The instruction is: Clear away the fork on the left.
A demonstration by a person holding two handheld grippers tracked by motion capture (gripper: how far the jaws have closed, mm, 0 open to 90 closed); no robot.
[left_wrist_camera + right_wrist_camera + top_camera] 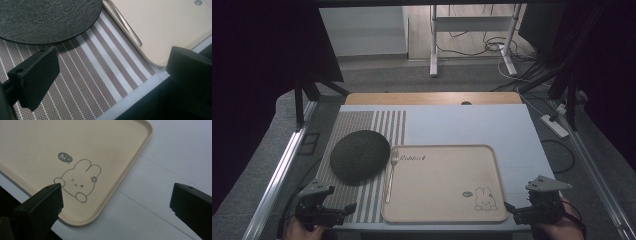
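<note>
A beige square tray (447,192) with rounded corners and a low raised rim lies flat on the near half of the table (492,125). It has the word "Rabbit" printed at its far left corner and a small rabbit drawing (483,199) with a "hi~" bubble near its near right corner. The inside of the tray is bare. A light-coloured spoon (391,172) lies along the left edge of the tray, its bowl toward the far side and its handle toward the person; whether it rests on the rim or just beside it is hard to tell.

To the left, a brown and white striped placemat (362,125) covers the table, and a dark round slate plate (360,156) sits on it, near the spoon but apart from the tray.

The left gripper (334,212) is held above the near left corner of the placemat, its jaws spread wide with nothing between them. The right gripper (517,212) is held at the near right corner of the tray, also spread wide and holding nothing. Both are apart from the tray.

The person's hands are cut off by the bottom edge of the high view. The surroundings beyond the table are dark, and only a floor with cables (492,47) and a stand's white legs (433,40) can be made out.
</note>
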